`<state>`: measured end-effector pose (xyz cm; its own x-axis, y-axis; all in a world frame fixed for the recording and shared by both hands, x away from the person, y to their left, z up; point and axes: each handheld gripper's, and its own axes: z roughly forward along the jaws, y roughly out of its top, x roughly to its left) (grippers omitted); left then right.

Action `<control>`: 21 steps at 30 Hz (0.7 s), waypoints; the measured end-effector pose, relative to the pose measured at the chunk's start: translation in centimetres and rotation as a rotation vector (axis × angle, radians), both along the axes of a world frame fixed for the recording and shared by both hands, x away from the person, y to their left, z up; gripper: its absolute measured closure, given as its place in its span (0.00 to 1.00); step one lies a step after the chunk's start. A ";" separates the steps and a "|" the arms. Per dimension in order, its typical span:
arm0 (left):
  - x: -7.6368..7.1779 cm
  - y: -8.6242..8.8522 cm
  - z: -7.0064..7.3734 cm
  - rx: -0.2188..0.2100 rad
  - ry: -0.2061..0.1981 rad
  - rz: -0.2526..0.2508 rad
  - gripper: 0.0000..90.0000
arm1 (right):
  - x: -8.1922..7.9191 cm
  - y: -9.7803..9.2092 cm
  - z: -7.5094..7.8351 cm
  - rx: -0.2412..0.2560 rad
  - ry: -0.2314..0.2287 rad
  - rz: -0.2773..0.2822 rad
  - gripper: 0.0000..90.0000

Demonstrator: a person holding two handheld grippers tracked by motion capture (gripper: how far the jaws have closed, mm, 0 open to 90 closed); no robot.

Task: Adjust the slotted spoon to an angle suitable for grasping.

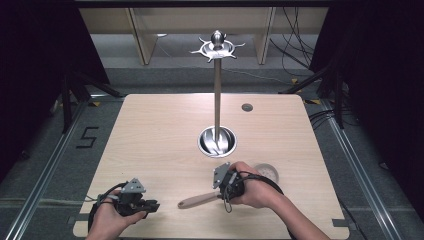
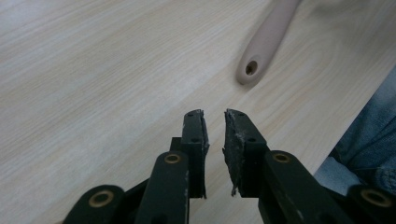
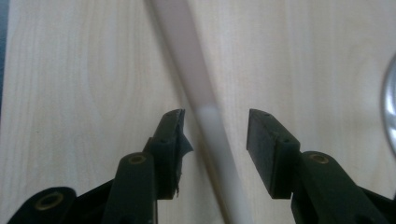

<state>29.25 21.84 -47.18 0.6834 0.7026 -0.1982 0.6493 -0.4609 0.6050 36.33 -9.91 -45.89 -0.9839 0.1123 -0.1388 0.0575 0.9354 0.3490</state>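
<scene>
I've got the steel utensil stand (image 1: 217, 105) upright mid-bench, its round base well beyond my hands. My right tongs (image 3: 215, 123) are spread wide, straddling the pale wooden handle (image 3: 205, 121) that lies on the light-grained bench (image 1: 150, 140), not clenched on it. My left tongs (image 2: 215, 126) hover nearly closed, holding nothing, the handle's holed end just ahead.

High view: set above the near edge, looking forward and down over the whole wooden table (image 1: 160, 130). Left gripper view: low and close over the tabletop, facing the wooden handle (image 2: 266, 42). Right gripper view: closer still, looking steeply down on that same handle, also seen from above
</scene>
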 end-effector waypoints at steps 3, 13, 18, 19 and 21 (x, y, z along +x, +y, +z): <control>-0.1 0.5 -0.2 -0.010 -0.009 0.011 0.83 | 0.2 0.5 -0.3 -0.007 0.050 0.008 0.63; 0.3 1.1 -0.5 -0.023 -0.011 0.024 0.77 | 1.3 3.1 -1.1 -0.073 0.048 0.170 0.64; 0.4 1.2 -0.6 -0.022 -0.007 0.030 0.76 | 1.3 3.6 -1.3 -0.126 0.062 0.179 0.65; 0.4 1.2 -0.6 -0.021 -0.008 0.031 0.76 | 1.2 3.8 -1.4 -0.133 0.076 0.175 0.65; 0.3 1.1 -0.7 -0.027 -0.006 0.038 0.76 | 1.3 3.9 -1.5 -0.147 0.068 0.190 0.65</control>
<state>29.58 22.93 -47.85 0.6578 0.7221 -0.2139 0.6623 -0.4194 0.6209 37.64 -5.98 -47.35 -0.9931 -0.0918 -0.0724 -0.1051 0.9722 0.2092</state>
